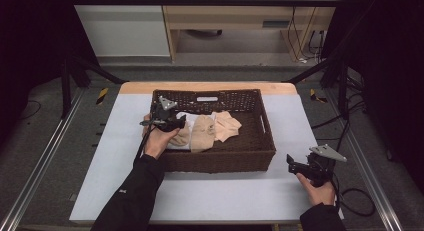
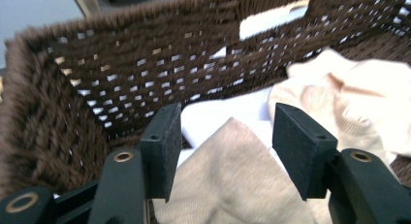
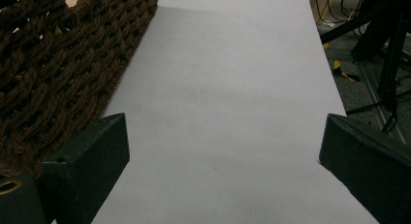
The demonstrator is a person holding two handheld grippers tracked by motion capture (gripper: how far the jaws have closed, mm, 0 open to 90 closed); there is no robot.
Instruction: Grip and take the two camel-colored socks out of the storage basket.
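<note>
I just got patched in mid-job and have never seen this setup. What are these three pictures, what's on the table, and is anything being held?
There is no robot here: a person holds a hand-held gripper in each hand. The high view looks down on the table from above. The other two come from cameras riding on each tool, looking along its black jaws. On the table sits a brown woven basket with beige and white cloths inside. The left hand-held gripper is inside the basket, jaws open around a fold of beige cloth, not yet closed on it. The right hand-held gripper waits open over bare table beside the basket. Nothing is held.
</note>
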